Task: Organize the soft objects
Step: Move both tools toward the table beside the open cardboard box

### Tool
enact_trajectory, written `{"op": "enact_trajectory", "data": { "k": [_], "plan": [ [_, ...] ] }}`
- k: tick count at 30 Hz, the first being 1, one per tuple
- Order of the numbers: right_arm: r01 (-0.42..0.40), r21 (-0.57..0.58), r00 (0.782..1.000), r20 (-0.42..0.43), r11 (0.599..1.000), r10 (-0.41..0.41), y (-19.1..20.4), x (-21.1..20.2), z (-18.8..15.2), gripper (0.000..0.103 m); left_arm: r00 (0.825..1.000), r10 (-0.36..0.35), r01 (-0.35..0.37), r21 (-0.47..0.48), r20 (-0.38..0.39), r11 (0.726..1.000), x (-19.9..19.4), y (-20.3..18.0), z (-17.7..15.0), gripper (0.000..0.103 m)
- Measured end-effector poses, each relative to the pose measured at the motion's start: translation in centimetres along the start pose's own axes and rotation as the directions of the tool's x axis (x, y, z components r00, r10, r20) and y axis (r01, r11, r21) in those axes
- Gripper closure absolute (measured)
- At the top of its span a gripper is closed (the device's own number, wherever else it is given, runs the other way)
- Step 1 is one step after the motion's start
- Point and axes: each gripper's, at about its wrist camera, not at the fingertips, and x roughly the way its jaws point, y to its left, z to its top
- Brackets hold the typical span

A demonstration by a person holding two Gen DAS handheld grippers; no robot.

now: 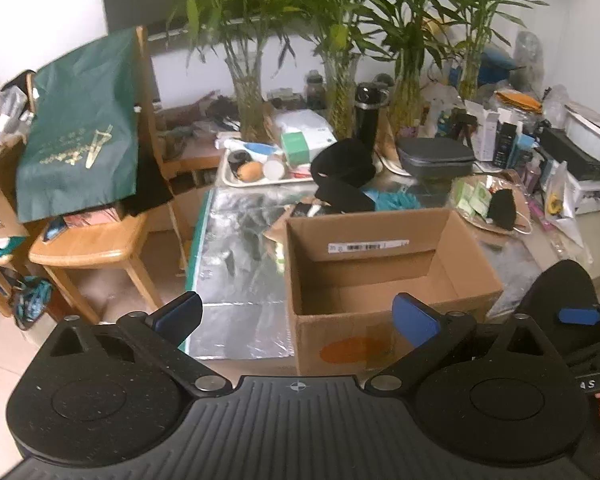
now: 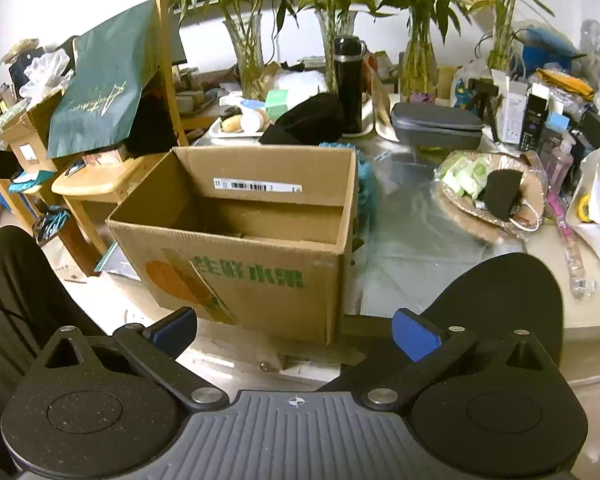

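Left gripper (image 1: 298, 316): jaws spread wide, empty, above the open brown cardboard box (image 1: 384, 276).
Right gripper (image 2: 296, 330): equally spread, empty, near the box's printed front.
Soft objects: black fabric cap (image 1: 342, 162) and teal fluffy cloth (image 1: 396, 200) lie behind the box.
Risk: reaching over may topple the tall black flask (image 1: 366, 114) or glass vases (image 1: 250, 108).

brown cardboard box (image 2: 236, 236) with green print and orange circle, black cap (image 2: 312, 118) behind box, dark green bag (image 1: 80, 128) with gold lettering left of box

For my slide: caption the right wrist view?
Open right gripper facing an open cardboard box on a cluttered table.
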Motion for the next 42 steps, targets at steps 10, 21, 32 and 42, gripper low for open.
{"op": "enact_trajectory", "data": {
  "k": [10,21,32,42],
  "plan": [
    [0.016,-0.014,0.998,-0.053,1.000,-0.016,0.4,2.5,0.7,0.000,0.994,-0.093,0.091,-0.027,-0.060,0.995,3.5,0.8,-1.0,0.000],
    [0.046,-0.005,0.994,-0.096,0.999,-0.046,-0.5,4.6,2.7,0.000,0.986,-0.128,0.127,-0.012,-0.105,0.992,6.7,-0.4,0.1,0.000],
    [0.054,-0.003,0.992,-0.114,0.999,-0.054,-1.2,6.3,5.1,0.000,0.978,-0.178,0.177,-0.022,-0.106,0.984,9.1,-0.3,1.2,0.000],
    [0.052,-0.011,0.992,-0.116,0.999,-0.053,-1.7,7.9,7.2,0.000,0.978,-0.178,0.177,-0.020,-0.109,0.984,11.1,0.1,2.3,0.000]
  ]
}}
